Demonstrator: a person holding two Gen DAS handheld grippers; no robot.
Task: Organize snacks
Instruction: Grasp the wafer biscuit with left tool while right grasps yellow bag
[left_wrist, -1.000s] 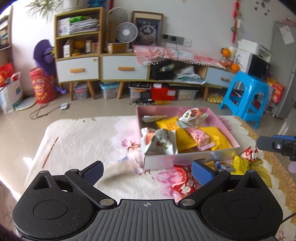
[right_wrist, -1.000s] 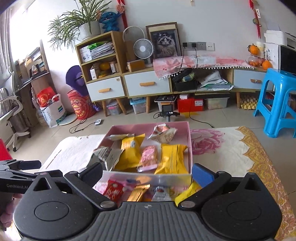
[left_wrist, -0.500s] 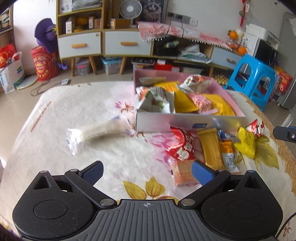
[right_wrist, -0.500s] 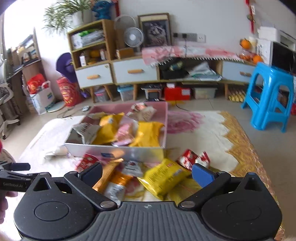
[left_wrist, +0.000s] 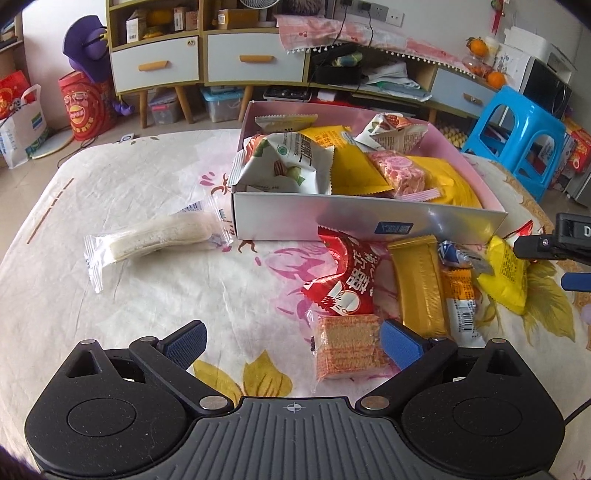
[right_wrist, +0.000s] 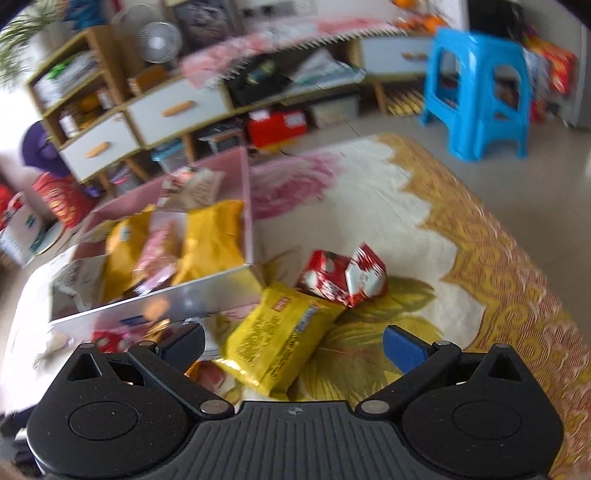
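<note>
Left tongs (left_wrist: 291, 341): mine, fingers spread wide, pinching nothing; they hang low over the floral cloth (left_wrist: 129, 302); the right blue pad overlaps the corner of a clear-wrapped orange wafer biscuit pack (left_wrist: 347, 347), contact cannot be told.
Right tongs (right_wrist: 293, 343): mine, fingers spread wide, empty; they hang over a yellow snack packet (right_wrist: 277, 339), which lies between the two pads; this view is motion-blurred.
Snack box (left_wrist: 365, 221): open, pink inside with a silvery front wall, standing on the cloth; it holds several packets, among them a white nut-print pouch (left_wrist: 284, 162) at the near left corner, yellow sachets (left_wrist: 354, 166) and a pink crisp bar (left_wrist: 399, 171) lying on top.
Loose snacks, front of box: a red packet with white characters (left_wrist: 343, 280) touching the front wall; a gold bar wrapper (left_wrist: 419, 284) just beside it; an orange barcode sachet (left_wrist: 461, 299) next along; a small blue-and-white sweet (left_wrist: 456, 254) between gold bar and yellow packet.
Loose snacks, left of box: a pale roll in a clear wrapper (left_wrist: 159, 238), lying flat, its end just beside the box's left corner.
Loose snacks, right of box: two small red-and-white packets (right_wrist: 341, 275) touching each other, against the far end of the yellow packet.
Background: blue plastic stool (right_wrist: 476, 92) on the floor beyond the cloth.
</note>
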